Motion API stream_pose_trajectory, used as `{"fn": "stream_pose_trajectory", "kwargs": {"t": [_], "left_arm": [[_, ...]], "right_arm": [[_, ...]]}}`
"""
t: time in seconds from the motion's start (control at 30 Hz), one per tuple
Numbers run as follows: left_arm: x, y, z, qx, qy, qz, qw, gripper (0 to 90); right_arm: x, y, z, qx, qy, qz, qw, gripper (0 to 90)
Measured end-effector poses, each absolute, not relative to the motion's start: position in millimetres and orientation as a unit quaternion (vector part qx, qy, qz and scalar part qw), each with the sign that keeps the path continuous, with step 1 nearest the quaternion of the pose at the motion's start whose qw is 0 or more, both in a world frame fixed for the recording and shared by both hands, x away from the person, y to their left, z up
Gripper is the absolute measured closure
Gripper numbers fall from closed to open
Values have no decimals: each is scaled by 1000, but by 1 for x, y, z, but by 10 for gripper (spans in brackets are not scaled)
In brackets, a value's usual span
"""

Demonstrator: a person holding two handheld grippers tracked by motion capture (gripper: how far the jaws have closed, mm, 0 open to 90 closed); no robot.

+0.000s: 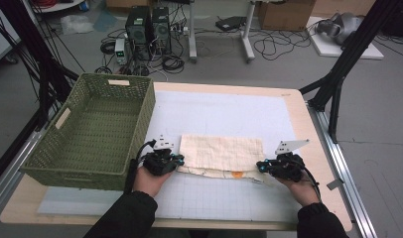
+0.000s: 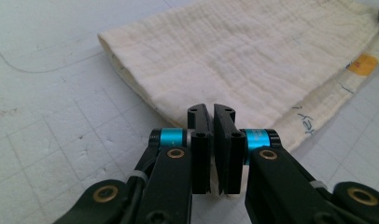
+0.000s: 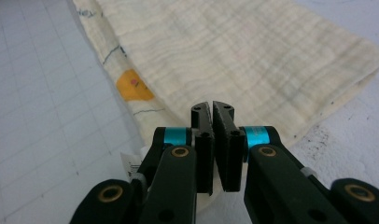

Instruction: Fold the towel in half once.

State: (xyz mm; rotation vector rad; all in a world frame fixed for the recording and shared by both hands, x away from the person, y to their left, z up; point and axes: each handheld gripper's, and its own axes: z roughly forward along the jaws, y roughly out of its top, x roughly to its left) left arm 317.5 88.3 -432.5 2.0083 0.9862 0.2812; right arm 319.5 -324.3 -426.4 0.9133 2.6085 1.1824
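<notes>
Both hand-held grippers, left (image 1: 178,159) and right (image 1: 260,166), pinch the folded cloth (image 1: 222,152) at its near corners; the basket (image 1: 65,163) awaits, likely another fold first.

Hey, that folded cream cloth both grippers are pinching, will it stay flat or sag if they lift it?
The folded cloth will probably sag between the left gripper and right gripper: its crinkled weave looks soft and thin. It likely weighs little, lying flat in loose layers. The layers may slide apart, since nothing seems to bind them along the near edge.
</notes>
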Motion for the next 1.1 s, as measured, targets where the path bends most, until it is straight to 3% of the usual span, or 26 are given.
{"fn": "stream_pose_trajectory", "kwargs": {"t": [0.57,0.8,0.93,1.1], "left_arm": [[318,87,-432,800,403,111,431,844],[318,83,-443,816,398,100,407,745],[318,81,-443,817,395,113,404,847],[317,86,-437,802,401,113,429,861]], "right_arm": [[322,-325,-419,309,852,415,75,870],[317,-323,-406,298,848,430,89,870],[316,-321,-406,295,849,429,89,870],[316,-322,-409,297,854,419,86,870]]}}
